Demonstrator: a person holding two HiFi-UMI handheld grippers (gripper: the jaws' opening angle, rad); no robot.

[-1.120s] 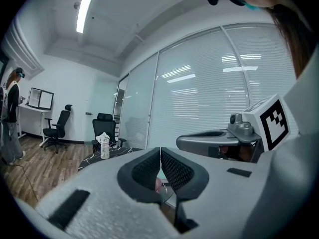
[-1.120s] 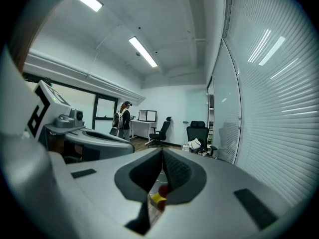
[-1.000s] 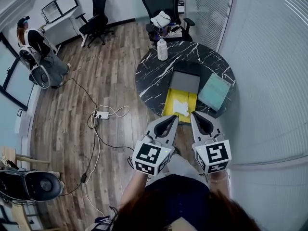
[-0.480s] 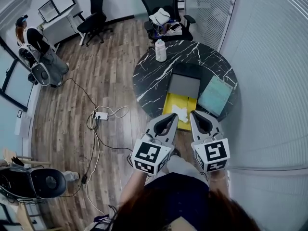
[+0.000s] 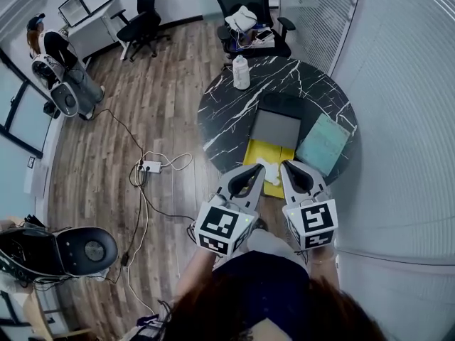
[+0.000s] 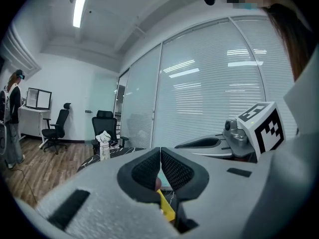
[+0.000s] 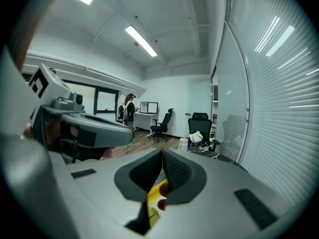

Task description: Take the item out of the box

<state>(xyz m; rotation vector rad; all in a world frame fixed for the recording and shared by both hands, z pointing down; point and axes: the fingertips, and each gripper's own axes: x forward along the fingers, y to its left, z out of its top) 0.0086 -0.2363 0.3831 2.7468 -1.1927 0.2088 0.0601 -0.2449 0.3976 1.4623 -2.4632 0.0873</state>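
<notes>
An open yellow box [image 5: 257, 153] lies at the near edge of the round black marble table [image 5: 231, 112], its grey lid [image 5: 276, 128] folded back behind it. A white crumpled item [image 5: 269, 170] rests inside the box. My left gripper [image 5: 258, 169] is shut and empty, its tips over the box's near left edge. My right gripper [image 5: 289, 166] is shut and empty too, at the box's near right corner. In the left gripper view the pads of the left gripper [image 6: 160, 152] meet, with a strip of yellow box [image 6: 167, 209] below. The right gripper view shows its own gripper [image 7: 162, 154] closed above the yellow box [image 7: 155, 192].
A teal flat pad [image 5: 323, 144] lies right of the box, and a white bottle [image 5: 242, 72] stands at the table's far edge. Behind the table is a black office chair [image 5: 250, 6]. A power strip and cables [image 5: 151, 167] lie on the wooden floor. A person [image 5: 53, 55] stands far left.
Both grippers have edged forward and slightly up toward the yellow box, staying shut. The view has shifted a little, and the table sits slightly lower in it.
</notes>
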